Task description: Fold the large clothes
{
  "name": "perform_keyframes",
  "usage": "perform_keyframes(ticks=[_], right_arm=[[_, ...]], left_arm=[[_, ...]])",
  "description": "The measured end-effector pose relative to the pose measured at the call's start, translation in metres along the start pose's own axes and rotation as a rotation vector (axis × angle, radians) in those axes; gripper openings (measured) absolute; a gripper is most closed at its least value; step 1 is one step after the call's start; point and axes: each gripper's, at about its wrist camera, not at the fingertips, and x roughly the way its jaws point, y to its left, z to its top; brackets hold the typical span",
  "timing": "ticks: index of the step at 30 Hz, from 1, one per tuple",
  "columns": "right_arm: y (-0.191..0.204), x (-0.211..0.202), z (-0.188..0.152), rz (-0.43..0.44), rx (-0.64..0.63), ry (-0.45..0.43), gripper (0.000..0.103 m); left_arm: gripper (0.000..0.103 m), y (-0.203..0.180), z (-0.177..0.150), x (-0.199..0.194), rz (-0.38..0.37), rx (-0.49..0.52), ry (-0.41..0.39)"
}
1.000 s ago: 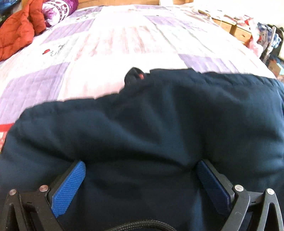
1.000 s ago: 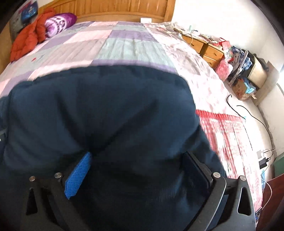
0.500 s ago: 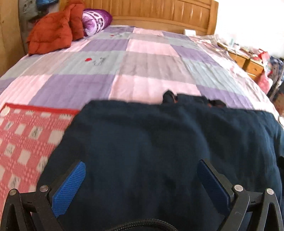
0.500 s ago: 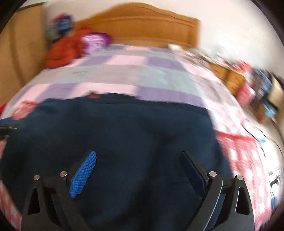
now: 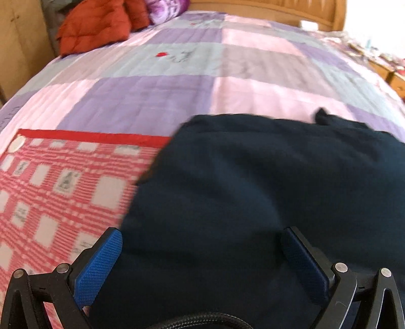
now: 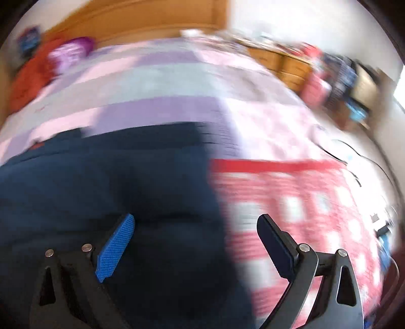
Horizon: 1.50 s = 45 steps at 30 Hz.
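Navy garment flat, both grippers spread above it

Navy garment (image 5: 253, 202) spread on red checked cloth (image 5: 63, 189) near bed (image 5: 177, 88) foot edge. Left gripper (image 5: 201, 253) and right gripper (image 6: 195, 243) wide apart, pinching nothing. Risks: grabbing one layer only, dragging checked cloth along, skewing fold; right view blurred.

text: none legible | red checked cloth (image 5: 58, 182): small printed marks, too blurred to read

One navy garment (image 5: 265, 192), one red checked cloth (image 5: 63, 187), one orange quilted jacket (image 5: 96, 22), two tools.
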Motion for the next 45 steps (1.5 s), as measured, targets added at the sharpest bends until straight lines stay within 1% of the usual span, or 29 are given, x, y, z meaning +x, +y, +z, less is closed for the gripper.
perform_keyframes(ticks=[2,3,4,5,7,8,9,11,12,13,15,16,18,19,20,21,23,25,26,27,29,30,32,35,39,43,45], right_arm=[[-0.026,0.005,-0.001,-0.109,0.001,0.030,0.098],[-0.037,0.004,-0.003,-0.110,0.002,0.042,0.098],[-0.043,-0.003,-0.004,-0.096,0.008,0.019,0.098],[-0.042,-0.008,-0.001,-0.100,-0.006,-0.009,0.098],[-0.037,-0.033,-0.007,-0.116,-0.049,-0.080,0.093],[-0.030,-0.050,-0.011,-0.086,-0.058,-0.127,0.093],[-0.016,-0.065,-0.017,-0.047,-0.059,-0.167,0.093],[0.024,-0.101,-0.035,0.071,-0.092,-0.241,0.093],[0.043,-0.116,-0.048,0.117,-0.124,-0.268,0.093],[0.067,-0.130,-0.062,0.164,-0.169,-0.282,0.093],[0.115,-0.153,-0.097,0.240,-0.267,-0.300,0.093],[0.136,-0.158,-0.114,0.289,-0.308,-0.288,0.093],[0.161,-0.161,-0.144,0.308,-0.375,-0.262,0.093],[0.168,-0.154,-0.157,0.309,-0.417,-0.224,0.093],[0.167,-0.145,-0.164,0.292,-0.431,-0.190,0.093],[0.158,-0.135,-0.168,0.272,-0.427,-0.169,0.093],[0.117,-0.121,-0.170,0.221,-0.354,-0.156,0.093],[0.074,-0.111,-0.165,0.161,-0.281,-0.132,0.093],[0.052,-0.107,-0.161,0.137,-0.253,-0.122,0.093],[0.035,-0.104,-0.157,0.116,-0.239,-0.105,0.093],[0.014,-0.098,-0.151,0.093,-0.221,-0.063,0.093],[0.004,-0.095,-0.148,0.097,-0.186,-0.035,0.093],[-0.012,-0.093,-0.146,0.095,-0.119,0.009,0.094],[-0.017,-0.093,-0.146,0.095,-0.086,0.030,0.094],[-0.013,-0.098,-0.146,0.066,-0.077,0.042,0.094],[-0.009,-0.102,-0.148,0.047,-0.092,0.052,0.094],[-0.007,-0.107,-0.154,0.046,-0.099,0.052,0.094]], left_arm=[[0.103,0.014,0.003,0.006,0.004,-0.045,0.030],[0.103,0.020,0.004,0.008,0.004,-0.067,0.043],[0.103,0.023,0.005,0.006,0.011,-0.078,0.048],[0.103,0.026,0.006,0.004,0.026,-0.087,0.047],[0.103,0.026,0.007,-0.009,0.058,-0.102,0.045],[0.103,0.022,0.006,-0.018,0.057,-0.095,0.035],[0.103,0.012,0.003,-0.034,0.039,-0.075,0.012],[0.103,-0.012,-0.010,-0.065,-0.014,-0.013,-0.038],[0.103,-0.035,-0.025,-0.084,-0.045,0.037,-0.056],[0.103,-0.048,-0.034,-0.092,-0.068,0.058,-0.058],[0.103,-0.085,-0.063,-0.113,-0.129,0.110,-0.068],[0.103,-0.100,-0.076,-0.120,-0.150,0.134,-0.072],[0.103,-0.123,-0.101,-0.127,-0.163,0.172,-0.085],[0.103,-0.127,-0.113,-0.123,-0.151,0.184,-0.075],[0.103,-0.126,-0.118,-0.119,-0.140,0.185,-0.061],[0.103,-0.117,-0.127,-0.109,-0.131,0.176,-0.043],[0.103,-0.096,-0.133,-0.102,-0.126,0.168,-0.051],[0.103,-0.075,-0.132,-0.099,-0.093,0.180,-0.064],[0.103,-0.063,-0.130,-0.097,-0.046,0.179,-0.062],[0.103,-0.045,-0.127,-0.094,-0.028,0.146,-0.049],[0.103,-0.017,-0.124,-0.090,-0.013,0.077,-0.019],[0.103,-0.005,-0.122,-0.089,-0.004,0.054,-0.008],[0.103,0.004,-0.121,-0.088,0.005,0.052,0.004],[0.103,0.003,-0.121,-0.089,0.011,0.070,0.014],[0.103,0.001,-0.118,-0.087,0.018,0.047,0.023],[0.103,-0.001,-0.123,-0.089,0.029,0.044,0.026],[0.103,0.003,-0.122,-0.086,0.028,0.046,0.030]])
